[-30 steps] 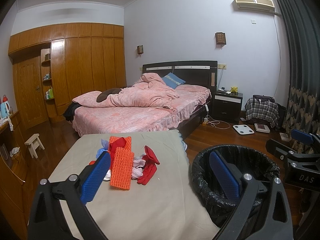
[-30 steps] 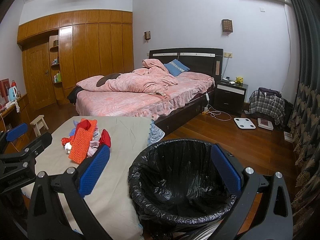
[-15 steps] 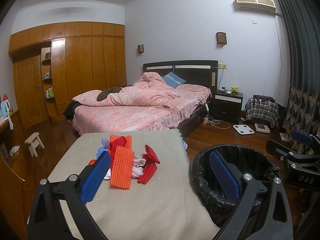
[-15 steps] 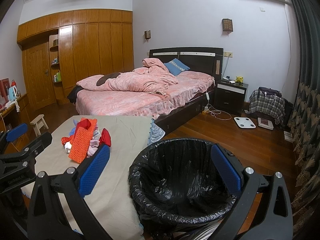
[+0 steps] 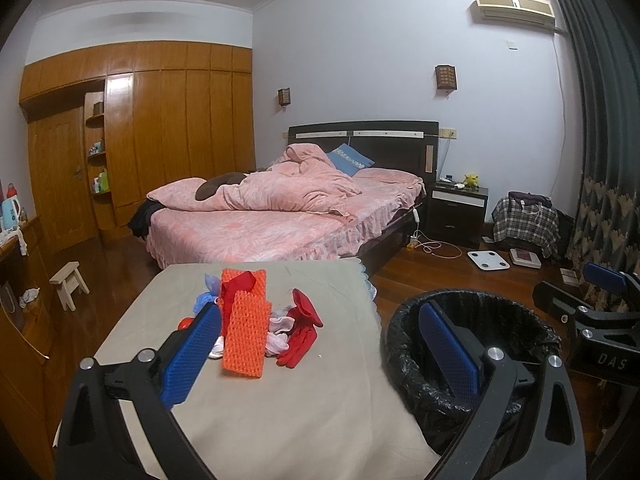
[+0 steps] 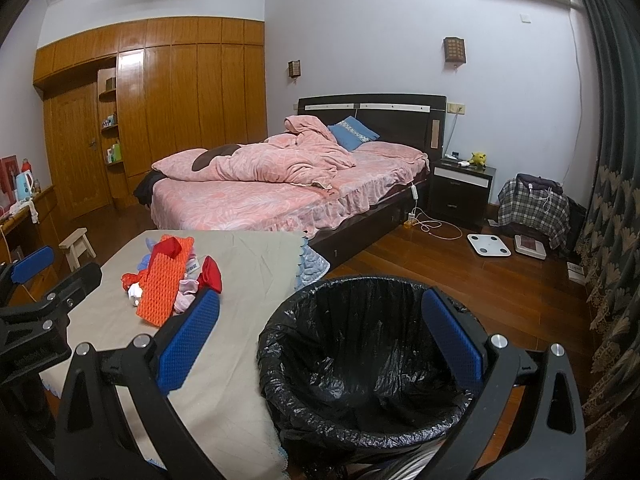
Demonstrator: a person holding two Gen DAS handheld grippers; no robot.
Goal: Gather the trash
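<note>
Left wrist view first, from left to right. The left gripper (image 5: 316,344) has its jaws released and wide apart, with nothing between them; it hovers above the near part of the table (image 5: 280,412). I judge it is held open like this because it must soon close on some trash. The trash pile (image 5: 256,320) lies on the middle of the table cloth, just ahead of the left blue pad. An orange foam net (image 5: 245,326) lies on top; red pieces (image 5: 301,330) and small white and blue scraps sit beside it, touching each other. At the right, the bin (image 5: 404,344) with a black bag stands on the floor, just beside the table edge. This place makes sense: a piece taken from the table needs only a short move to be dropped in.

Right wrist view shows the right gripper (image 6: 320,338), also open and empty, held over the mouth of the bin (image 6: 360,364). The bag looks empty inside, so probably the collecting has not yet begun. The pile (image 6: 168,280) is at its left, well apart.
</note>
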